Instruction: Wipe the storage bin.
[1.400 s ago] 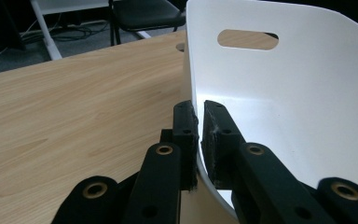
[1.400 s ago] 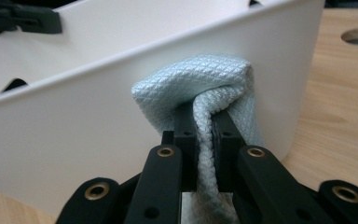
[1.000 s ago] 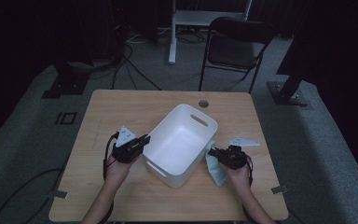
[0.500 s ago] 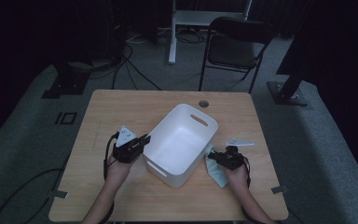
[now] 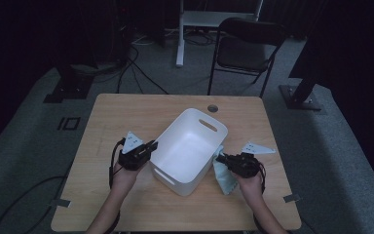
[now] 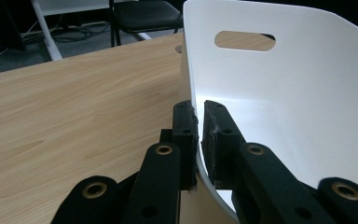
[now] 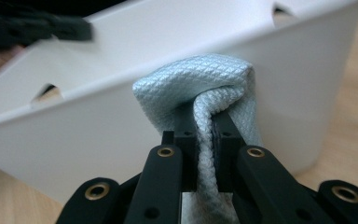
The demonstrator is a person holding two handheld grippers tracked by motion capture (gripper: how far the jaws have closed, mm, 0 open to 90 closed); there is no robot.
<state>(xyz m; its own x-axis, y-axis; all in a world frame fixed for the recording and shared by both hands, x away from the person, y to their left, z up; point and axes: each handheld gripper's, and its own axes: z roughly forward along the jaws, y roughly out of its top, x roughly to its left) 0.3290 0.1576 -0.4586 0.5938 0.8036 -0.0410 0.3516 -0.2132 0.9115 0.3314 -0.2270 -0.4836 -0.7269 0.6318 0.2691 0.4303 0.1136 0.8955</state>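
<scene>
Dark grey carpet surrounds a light wooden table [image 5: 126,117], with a black folding chair [image 5: 246,46] at twelve o'clock. At the table's centre sits a white bin [image 5: 187,148]. At its nine o'clock, the left gripper [image 5: 148,147] pinches the bin's wall. At its three o'clock, the right gripper [image 5: 222,158] clamps a pale blue cloth [image 5: 224,175], bunched against the bin's outside.

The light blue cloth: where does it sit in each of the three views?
High view: the light blue cloth hangs from the right gripper, right of the white bin.
Left gripper view: not in it.
Right gripper view: centre, pinched between the jaws.
Shared landmark: the white bin.
</scene>
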